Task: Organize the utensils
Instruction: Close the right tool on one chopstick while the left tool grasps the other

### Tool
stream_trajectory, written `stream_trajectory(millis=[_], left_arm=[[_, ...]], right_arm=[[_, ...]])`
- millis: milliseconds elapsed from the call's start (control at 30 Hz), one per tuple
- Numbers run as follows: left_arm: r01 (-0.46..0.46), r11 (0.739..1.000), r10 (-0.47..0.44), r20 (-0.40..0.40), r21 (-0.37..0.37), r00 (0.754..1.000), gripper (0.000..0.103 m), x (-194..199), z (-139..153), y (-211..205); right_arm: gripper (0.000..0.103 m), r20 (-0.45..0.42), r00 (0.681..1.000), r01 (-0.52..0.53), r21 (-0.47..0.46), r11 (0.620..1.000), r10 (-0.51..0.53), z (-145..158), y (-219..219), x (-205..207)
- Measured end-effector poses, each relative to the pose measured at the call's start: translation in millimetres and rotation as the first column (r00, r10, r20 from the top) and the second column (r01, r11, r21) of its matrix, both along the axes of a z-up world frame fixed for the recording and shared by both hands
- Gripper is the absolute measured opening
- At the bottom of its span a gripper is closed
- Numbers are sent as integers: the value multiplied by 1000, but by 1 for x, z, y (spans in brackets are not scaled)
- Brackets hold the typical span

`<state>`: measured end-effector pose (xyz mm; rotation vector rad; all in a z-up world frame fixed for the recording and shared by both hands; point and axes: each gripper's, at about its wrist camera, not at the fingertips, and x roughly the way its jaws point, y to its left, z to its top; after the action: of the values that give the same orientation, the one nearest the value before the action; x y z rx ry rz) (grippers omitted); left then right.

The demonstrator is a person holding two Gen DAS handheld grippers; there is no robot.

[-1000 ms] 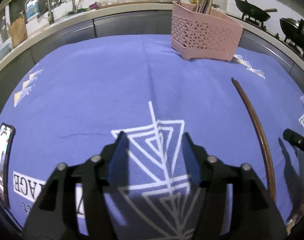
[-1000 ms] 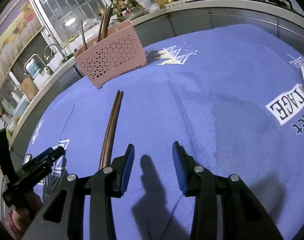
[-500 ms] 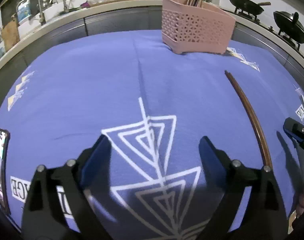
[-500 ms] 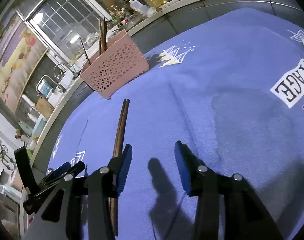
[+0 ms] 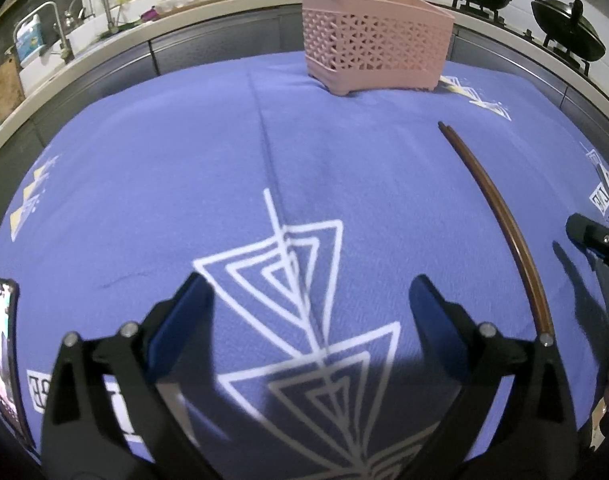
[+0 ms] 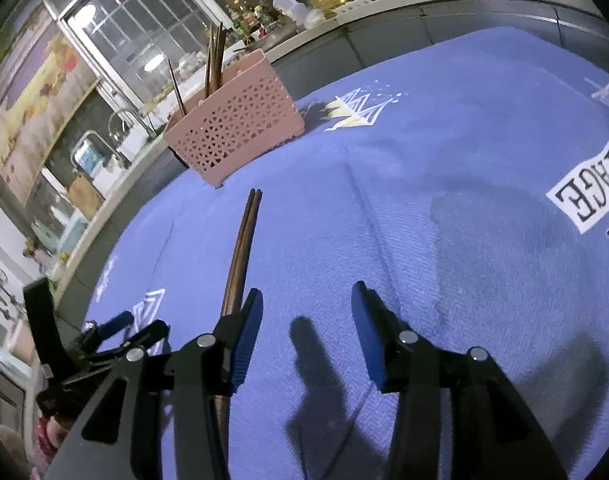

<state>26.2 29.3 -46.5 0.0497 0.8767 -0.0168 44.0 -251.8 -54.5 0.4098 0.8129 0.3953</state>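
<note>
- Left wrist view: the left gripper [image 5: 310, 308] hovers low over a blue patterned cloth [image 5: 184, 168], its jaws spread wide and holding nothing. A second ago they stood much closer together, so they have just been released, likely in readiness for a pickup.
- A pair of brown chopsticks [image 5: 500, 216] lies flat on the cloth off to the right, outside the jaws. A pink utensil basket [image 5: 368, 46], already holding other chopsticks, stands at the cloth's far edge. A phone [image 5: 2, 356] lies at far left.
- Right wrist view: the right gripper [image 6: 306, 336] is open and empty, about as wide as before. The chopsticks [image 6: 242, 244] now run just beside its left finger [image 6: 248, 336], nearer than a second ago, pointing toward the basket [image 6: 236, 128], well beyond.
- Judgement: neither gripper grips yet; the chopsticks remain to be lifted and placed.
</note>
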Motion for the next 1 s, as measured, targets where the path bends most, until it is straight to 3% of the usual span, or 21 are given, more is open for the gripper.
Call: stream_trajectory(millis=[67, 133, 333, 533, 667, 867, 1000], left_arm=[[5, 1000, -5, -2, -1, 1000, 97, 0, 1, 0], [6, 1000, -6, -2, -1, 1000, 97, -3, 1, 0], [25, 999, -25, 5, -25, 1000, 97, -12, 1, 2], [28, 999, -28, 10, -45, 1000, 97, -12, 3, 4], [30, 998, -30, 11, -52, 999, 97, -12, 3, 5], [35, 999, -35, 2, -29, 999, 97, -9, 3, 0], [50, 997, -50, -10, -56, 999, 97, -5, 5, -6]], right_arm=[[47, 4, 1000, -3, -46, 999, 3, 2, 7, -1], [37, -10, 1000, -22, -63, 998, 21, 2, 13, -2], [23, 3, 994, -109, -138, 984, 110, 6, 45, -10], [21, -14, 984, -174, -194, 965, 175, 3, 68, -11], [21, 11, 983, -174, -280, 944, 184, 8, 81, -16], [20, 12, 982, -178, -314, 932, 191, 7, 93, -16], [16, 13, 983, -167, -331, 929, 181, 5, 86, -15]])
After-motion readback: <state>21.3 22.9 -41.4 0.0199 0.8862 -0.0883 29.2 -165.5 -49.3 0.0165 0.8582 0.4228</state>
